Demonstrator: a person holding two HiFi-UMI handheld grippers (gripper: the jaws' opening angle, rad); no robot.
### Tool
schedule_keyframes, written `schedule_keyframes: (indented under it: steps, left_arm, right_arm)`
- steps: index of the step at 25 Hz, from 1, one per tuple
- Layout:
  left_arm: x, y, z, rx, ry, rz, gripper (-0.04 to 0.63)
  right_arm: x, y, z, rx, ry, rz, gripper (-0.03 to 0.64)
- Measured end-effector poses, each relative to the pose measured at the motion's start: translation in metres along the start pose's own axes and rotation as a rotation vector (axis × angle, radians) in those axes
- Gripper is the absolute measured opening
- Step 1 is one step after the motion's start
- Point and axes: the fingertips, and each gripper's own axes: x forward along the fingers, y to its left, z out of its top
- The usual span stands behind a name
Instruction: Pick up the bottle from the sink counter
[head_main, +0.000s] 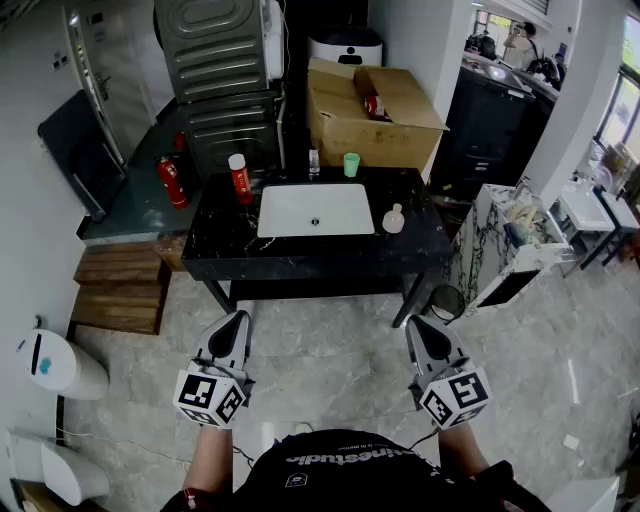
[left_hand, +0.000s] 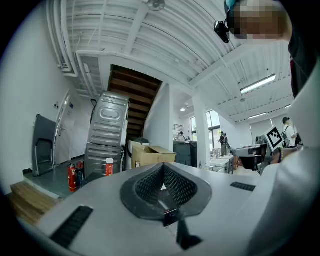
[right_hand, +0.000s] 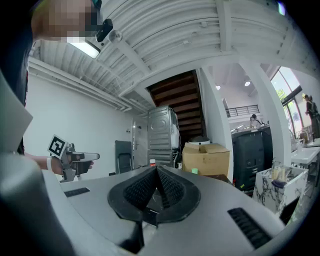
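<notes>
A black sink counter (head_main: 225, 255) with a white basin (head_main: 315, 209) stands ahead of me. On its left end a red bottle (head_main: 240, 179) with a white cap stands upright; it also shows in the left gripper view (left_hand: 109, 167). A small pale pink bottle (head_main: 393, 219) sits right of the basin. My left gripper (head_main: 238, 318) and right gripper (head_main: 415, 322) hover low over the floor, well short of the counter. Both are shut with nothing between the jaws (left_hand: 163, 165) (right_hand: 156, 168).
A green cup (head_main: 351, 164) and a small faucet (head_main: 314, 160) sit at the counter's back edge. Behind are a cardboard box (head_main: 370, 115), a grey metal machine (head_main: 215, 70) and a red fire extinguisher (head_main: 172, 181). Wooden steps (head_main: 120, 290) lie left; a marble-patterned cabinet (head_main: 510, 245) stands right.
</notes>
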Motion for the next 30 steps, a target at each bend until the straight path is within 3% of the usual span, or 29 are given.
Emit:
schedule_keyframes:
  steps: [20,30]
  left_arm:
    - [0.007,0.011,-0.005,-0.008,0.002,-0.024,0.014]
    - [0.007,0.056,-0.019,-0.03,0.008,-0.032,0.014]
  right_arm:
    - [0.016,0.006,-0.013,-0.019,0.022,0.007,0.038]
    - [0.047,0.03,-0.016,0.02,-0.006,0.007,0.04]
